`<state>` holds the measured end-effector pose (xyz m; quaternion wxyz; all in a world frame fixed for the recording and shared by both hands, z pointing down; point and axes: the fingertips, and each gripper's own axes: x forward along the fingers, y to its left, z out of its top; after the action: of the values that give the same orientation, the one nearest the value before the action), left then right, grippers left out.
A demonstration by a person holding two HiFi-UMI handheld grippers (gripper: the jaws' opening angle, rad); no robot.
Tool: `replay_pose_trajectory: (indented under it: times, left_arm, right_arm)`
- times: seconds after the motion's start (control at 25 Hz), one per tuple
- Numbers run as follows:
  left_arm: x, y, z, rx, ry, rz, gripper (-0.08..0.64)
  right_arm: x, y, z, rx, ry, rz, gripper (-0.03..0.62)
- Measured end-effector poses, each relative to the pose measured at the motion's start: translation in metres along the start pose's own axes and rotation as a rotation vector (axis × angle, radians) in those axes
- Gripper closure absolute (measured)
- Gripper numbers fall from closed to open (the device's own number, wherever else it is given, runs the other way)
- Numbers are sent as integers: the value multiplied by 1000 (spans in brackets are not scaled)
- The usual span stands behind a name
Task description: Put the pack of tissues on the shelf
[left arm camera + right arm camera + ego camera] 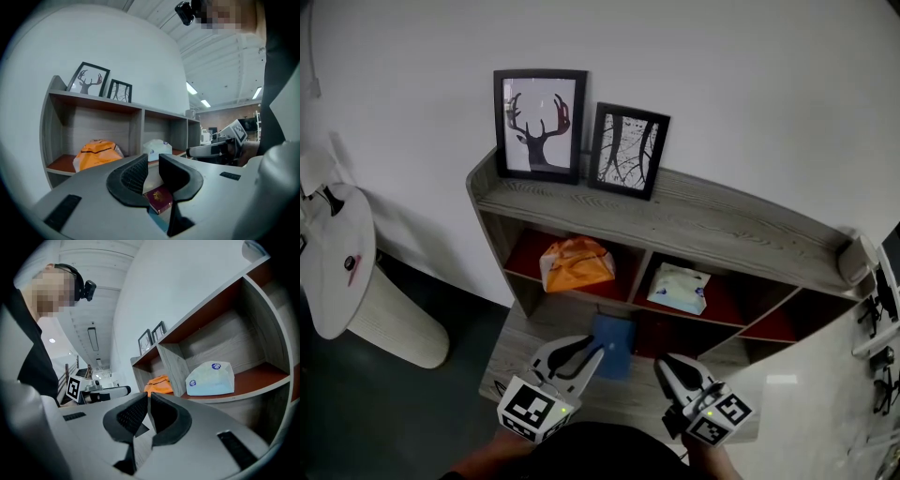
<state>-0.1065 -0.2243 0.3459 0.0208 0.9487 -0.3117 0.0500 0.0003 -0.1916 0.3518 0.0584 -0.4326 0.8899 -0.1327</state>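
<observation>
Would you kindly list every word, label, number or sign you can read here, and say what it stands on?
No text here is readable.
On the white tissue pack: round blue logos, too small to read.
On the dark red booklet: a gold emblem, blurred, no letters legible.
The square markers on both cubes: black-and-white patterns, no letters.

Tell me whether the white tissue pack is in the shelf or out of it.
In. The tissue pack lies inside a shelf compartment, right of the one holding the orange bag.
</observation>
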Motion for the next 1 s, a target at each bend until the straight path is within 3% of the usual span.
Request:
replay_pose_trajectory:
  times: [0.44,1.0]
  left_arm:
    - [-2,2,3,-3,-21,16,528]
    - [-2,6,1,8,-10,20,535]
  right_arm:
    - [-8,-3,3,-19,-7,-24,571]
    - [-6,-3,-1,-14,11,-29,572]
